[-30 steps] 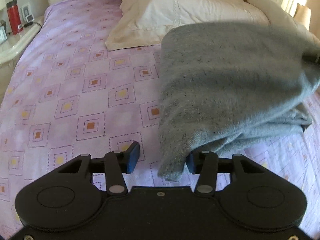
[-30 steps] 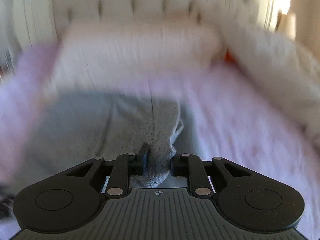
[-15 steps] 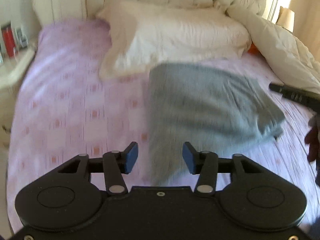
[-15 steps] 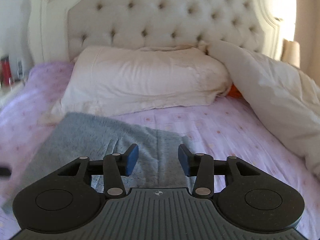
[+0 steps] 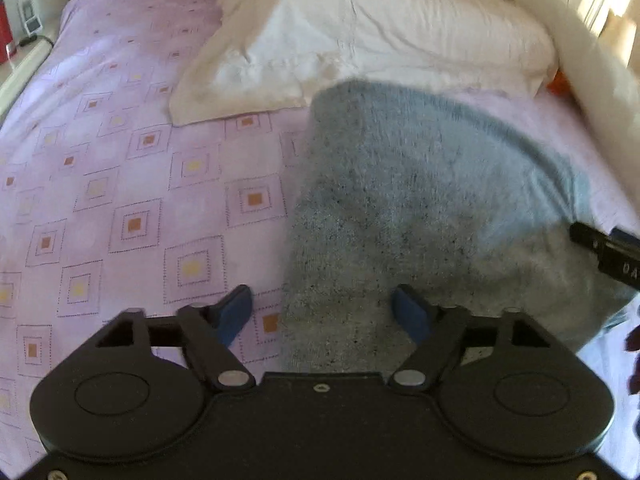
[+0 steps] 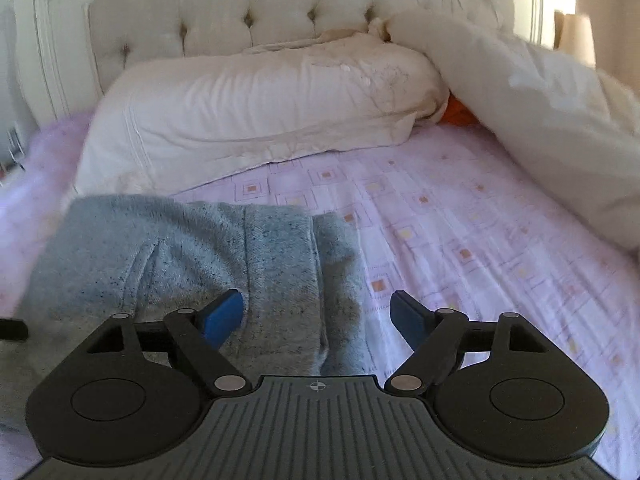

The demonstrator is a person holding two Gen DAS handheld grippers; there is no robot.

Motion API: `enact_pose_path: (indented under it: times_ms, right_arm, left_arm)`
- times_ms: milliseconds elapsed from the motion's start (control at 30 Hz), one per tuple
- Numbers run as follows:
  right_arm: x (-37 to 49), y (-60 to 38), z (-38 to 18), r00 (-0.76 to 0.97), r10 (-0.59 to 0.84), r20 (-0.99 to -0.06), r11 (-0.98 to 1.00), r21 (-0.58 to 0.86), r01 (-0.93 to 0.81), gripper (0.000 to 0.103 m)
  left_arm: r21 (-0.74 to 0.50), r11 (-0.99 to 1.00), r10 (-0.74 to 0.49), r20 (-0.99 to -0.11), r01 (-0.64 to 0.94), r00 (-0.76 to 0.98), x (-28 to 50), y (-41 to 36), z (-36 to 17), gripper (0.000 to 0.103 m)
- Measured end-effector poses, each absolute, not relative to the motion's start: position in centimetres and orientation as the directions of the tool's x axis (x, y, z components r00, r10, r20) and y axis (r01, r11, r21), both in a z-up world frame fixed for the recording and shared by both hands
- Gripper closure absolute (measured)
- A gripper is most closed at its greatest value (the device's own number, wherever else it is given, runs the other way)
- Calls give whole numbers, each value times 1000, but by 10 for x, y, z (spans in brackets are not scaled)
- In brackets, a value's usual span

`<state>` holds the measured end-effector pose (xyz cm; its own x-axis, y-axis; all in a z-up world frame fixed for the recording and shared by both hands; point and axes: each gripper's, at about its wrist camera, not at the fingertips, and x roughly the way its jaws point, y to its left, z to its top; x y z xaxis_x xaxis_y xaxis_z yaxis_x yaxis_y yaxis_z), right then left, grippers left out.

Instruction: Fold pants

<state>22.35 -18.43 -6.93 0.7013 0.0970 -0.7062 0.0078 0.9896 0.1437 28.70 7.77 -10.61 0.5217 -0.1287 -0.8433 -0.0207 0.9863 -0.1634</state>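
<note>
A: Grey knit, the pants (image 5: 420,208), folded into a thick pad on the lilac sheet (image 5: 132,184), just below the pillow (image 5: 360,28). Left gripper (image 5: 322,312) spread wide, nothing in it; its left finger sits over bare sheet, its right finger over the pad's near edge.

B: Right gripper (image 6: 318,314)?

A: Also wide, empty. Left finger over cloth, right finger over sheet; the pad's right edge runs between them. Its tip shows at the right margin of the left view (image 5: 604,248).

B: Risks from here?

A: My read: the knit looks soft and loose. A pinch that takes only the top layer would peel the fold open when lifted. On the right side the stacked edges (image 6: 320,280) are uneven, so a grab there could drag one layer and skew the pad. If either side lifts first, the bundle could sag and slide apart.

B: What can't you make out?

A: Near edge of the pad is hidden under both gripper bodies. Layer count unclear. Pad's left part is blurred in the right view. Whether any finger touches the cloth, cannot tell. Orange thing (image 6: 460,114) behind the pillow, mostly covered by the duvet (image 6: 540,128), unidentified.
</note>
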Motion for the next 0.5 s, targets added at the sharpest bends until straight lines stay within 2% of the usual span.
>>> enact_pose_path:
  times_ms: [100, 167, 267, 367, 433, 467, 500]
  right_arm:
    - [229, -193, -79, 677, 148, -721, 978, 210, 11, 22]
    - [233, -197, -84, 668, 177, -723, 967, 255, 21, 22]
    - [237, -199, -89, 653, 217, -726, 945, 325, 47, 21]
    - [238, -197, -91, 653, 228, -722, 942, 332, 38, 20]
    - [239, -197, -90, 647, 231, -727, 941, 337, 43, 20]
    - [240, -197, -90, 642, 235, -730, 940, 340, 42, 24]
    - [243, -197, -90, 638, 255, -726, 935, 353, 28, 44]
  left_arm:
    - [-85, 996, -58, -808, -19, 586, 281, 85, -93, 29]
    - [-79, 997, -71, -804, 12, 591, 286, 87, -93, 29]
    - [-145, 988, -147, -825, 48, 545, 300, 88, -99, 28]
    - [-219, 975, -204, -842, 30, 500, 324, 86, -111, 26]
    - [-235, 972, -206, -842, 5, 498, 333, 85, -117, 19]
    - [-230, 973, -197, -841, -3, 504, 335, 84, -118, 14]
    - [-225, 974, -189, -840, -9, 509, 336, 84, -119, 8]
